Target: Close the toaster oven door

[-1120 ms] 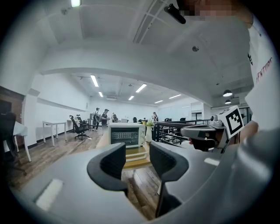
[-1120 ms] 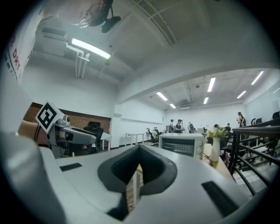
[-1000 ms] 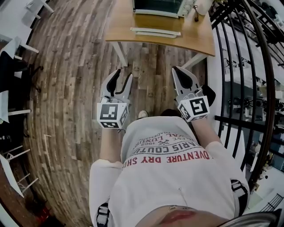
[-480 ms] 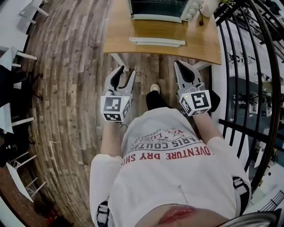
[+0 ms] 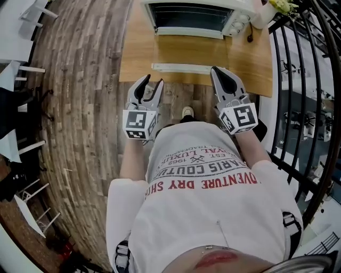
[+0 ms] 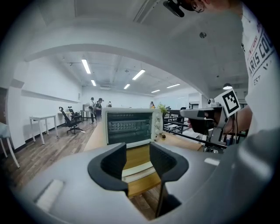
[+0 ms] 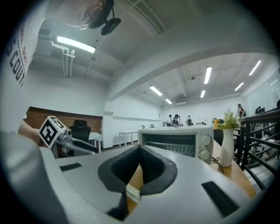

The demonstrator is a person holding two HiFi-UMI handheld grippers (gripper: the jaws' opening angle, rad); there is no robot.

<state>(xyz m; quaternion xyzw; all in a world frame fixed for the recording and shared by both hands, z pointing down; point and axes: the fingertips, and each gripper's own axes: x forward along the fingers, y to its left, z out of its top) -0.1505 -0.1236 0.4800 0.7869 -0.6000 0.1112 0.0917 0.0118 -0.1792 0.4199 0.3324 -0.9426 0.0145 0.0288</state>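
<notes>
A white toaster oven point(image 5: 192, 15) stands at the far side of a wooden table point(image 5: 136, 53). Its glass door point(image 5: 186, 50) lies folded down flat towards me, with the white handle point(image 5: 186, 68) near the table's front edge. My left gripper point(image 5: 151, 82) is open and empty, just short of the handle's left end. My right gripper point(image 5: 217, 70) is shut on nothing, its tips at the handle's right end. In the left gripper view the oven point(image 6: 131, 127) and door handle point(image 6: 138, 169) show between the spread jaws. The right gripper view shows the oven point(image 7: 175, 142) beyond the joined tips.
A white vase with flowers point(image 7: 226, 146) stands right of the oven, near its knobs point(image 7: 202, 153). A black metal railing point(image 5: 298, 80) runs along the right. White chairs and desks point(image 5: 21, 69) line the left over a wooden floor point(image 5: 80, 106). People stand far off.
I have stepped towards the table: the oven and its open door came nearer, and both grippers now reach the table's front edge. Neither gripper's jaws changed.
</notes>
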